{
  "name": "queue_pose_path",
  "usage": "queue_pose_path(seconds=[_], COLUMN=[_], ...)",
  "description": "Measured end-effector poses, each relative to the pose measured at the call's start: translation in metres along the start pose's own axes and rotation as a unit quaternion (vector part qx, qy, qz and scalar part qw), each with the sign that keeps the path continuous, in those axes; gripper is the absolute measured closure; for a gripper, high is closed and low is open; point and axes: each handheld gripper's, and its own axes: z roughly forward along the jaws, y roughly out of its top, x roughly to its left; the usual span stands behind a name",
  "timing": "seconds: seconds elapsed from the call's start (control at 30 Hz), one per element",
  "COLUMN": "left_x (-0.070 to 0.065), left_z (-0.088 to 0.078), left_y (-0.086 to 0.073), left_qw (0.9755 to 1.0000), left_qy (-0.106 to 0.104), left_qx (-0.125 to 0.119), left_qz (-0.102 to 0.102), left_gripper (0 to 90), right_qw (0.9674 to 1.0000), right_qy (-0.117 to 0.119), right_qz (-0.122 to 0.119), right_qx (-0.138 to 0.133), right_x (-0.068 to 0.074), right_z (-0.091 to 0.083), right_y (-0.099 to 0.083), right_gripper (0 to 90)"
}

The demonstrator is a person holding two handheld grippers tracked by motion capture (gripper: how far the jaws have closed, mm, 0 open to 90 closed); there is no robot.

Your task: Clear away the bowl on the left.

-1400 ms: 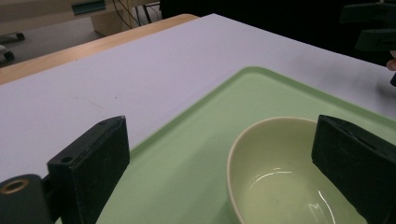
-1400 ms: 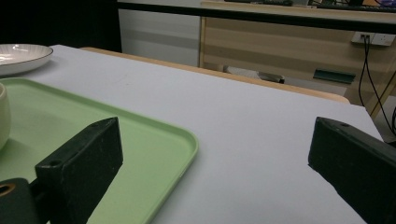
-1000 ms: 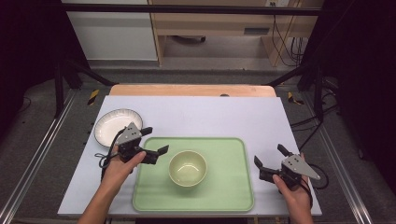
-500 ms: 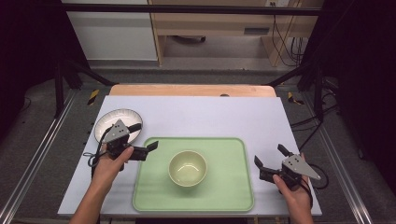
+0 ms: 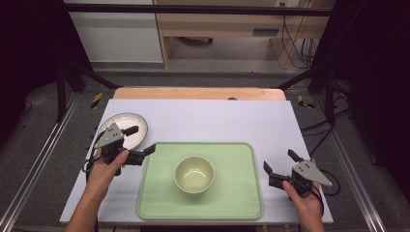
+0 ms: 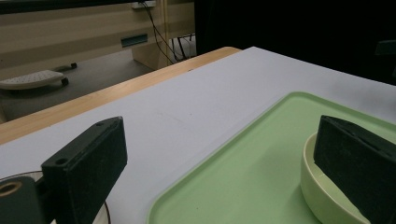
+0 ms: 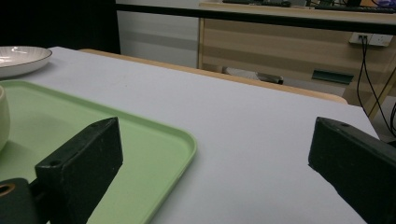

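Bowl: the small round pale green bowl sits upright in the middle of the flat light green plastic tray. Nothing is in it and nothing holds it.
Tray: it lies flat on the white counter, near the person's edge, so both hands can get to it.
Plate: the round white plate with a dark rim lies on the counter just past the tray's far left corner.
Left gripper: the left gripper is wide open and holds nothing. It hangs over the tray's left edge and the near side of the plate, and it points toward the bowl. I think it is the hand at work here, since it is nearest to the dishes.
Right gripper: the right gripper is wide open too and holds nothing. It sits off the tray's right side, over bare counter, as if it waits.
High view: it tells where all things lie at once, and that the two hands are well apart.
Left gripper view: it sits low and close. The bowl's rim peeks out beside the right black jaw, and a bit of the plate is by the left one.
Right gripper view: it looks along the counter, with the tray's rounded corner between the jaws and the plate far off.
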Motion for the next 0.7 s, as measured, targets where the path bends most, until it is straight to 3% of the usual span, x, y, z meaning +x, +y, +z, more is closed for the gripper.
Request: queue_pose_path(seconds=[0.17, 0.27, 0.47, 0.7], left_x=[0.002, 0.004, 0.014, 0.018], left_z=[-0.004, -0.01, -0.026, -0.036], left_y=[-0.001, -0.001, -0.006, -0.018], left_qw=[1.0, 0.9998, 0.9993, 0.9995], left_qy=[-0.001, 0.016, 0.034, 0.029], left_qx=[-0.001, 0.001, -0.016, -0.01], left_qz=[0.006, 0.014, -0.01, -0.005], left_gripper=[2.8, 2.7, 2.8, 2.9], right_qw=[1.0, 1.0, 1.0, 1.0], right_qy=[0.0, -0.001, 0.0, 0.0], right_qz=[0.001, 0.001, 0.001, 0.001], right_qx=[0.0, -0.001, -0.001, 0.0], right_x=[0.0, 0.0, 0.0, 0.0], right_z=[-0.001, 0.0, 0.0, 0.0], right_y=[0.0, 0.0, 0.0, 0.0], right_gripper=[3.4, 3.4, 3.4, 3.4])
